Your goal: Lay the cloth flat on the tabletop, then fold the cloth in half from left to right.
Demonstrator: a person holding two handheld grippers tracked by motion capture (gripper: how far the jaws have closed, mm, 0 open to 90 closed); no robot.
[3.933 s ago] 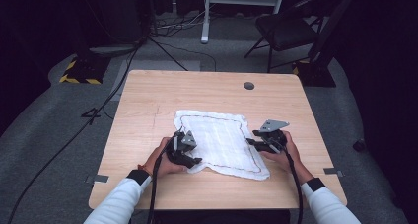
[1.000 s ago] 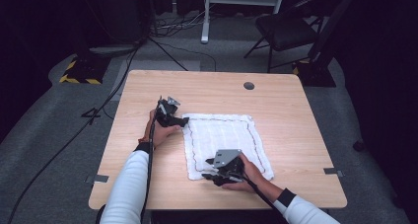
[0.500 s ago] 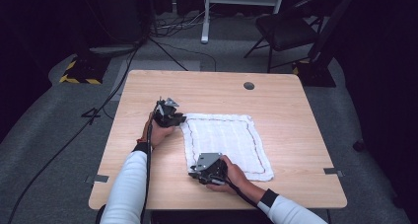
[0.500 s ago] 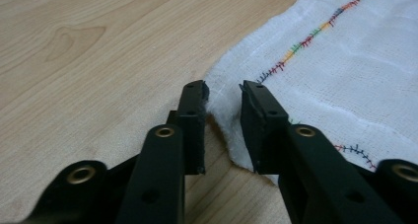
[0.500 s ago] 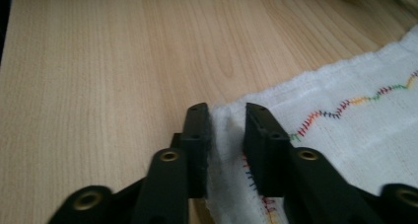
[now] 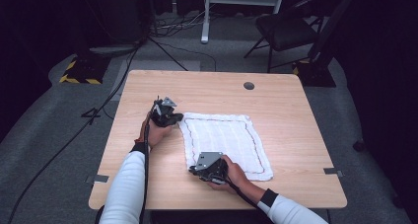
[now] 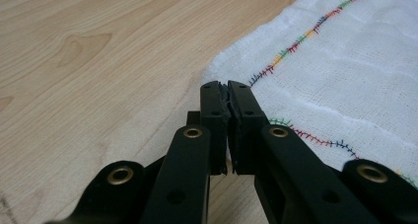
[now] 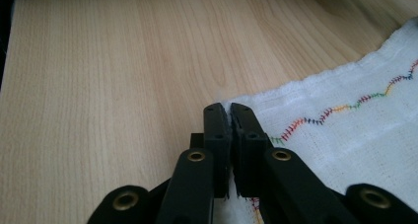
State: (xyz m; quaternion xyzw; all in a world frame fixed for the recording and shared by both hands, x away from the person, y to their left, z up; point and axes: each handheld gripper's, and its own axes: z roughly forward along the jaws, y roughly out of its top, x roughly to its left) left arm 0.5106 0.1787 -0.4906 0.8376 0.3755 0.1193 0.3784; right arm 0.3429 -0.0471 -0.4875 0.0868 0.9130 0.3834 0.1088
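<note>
Lying flat near the middle of the pale wooden table, a white gauzy cloth with a multicoloured stitched border has nothing resting on it. The left gripper has its black jaws pressed together on the cloth's far-left corner, a sliver of fabric showing between them. The right gripper pinches the near-left corner the same way. A round grommet sits in the tabletop farther back (well apart from the cloth). Beyond, cables and a dark chair stand on grey carpet.
</note>
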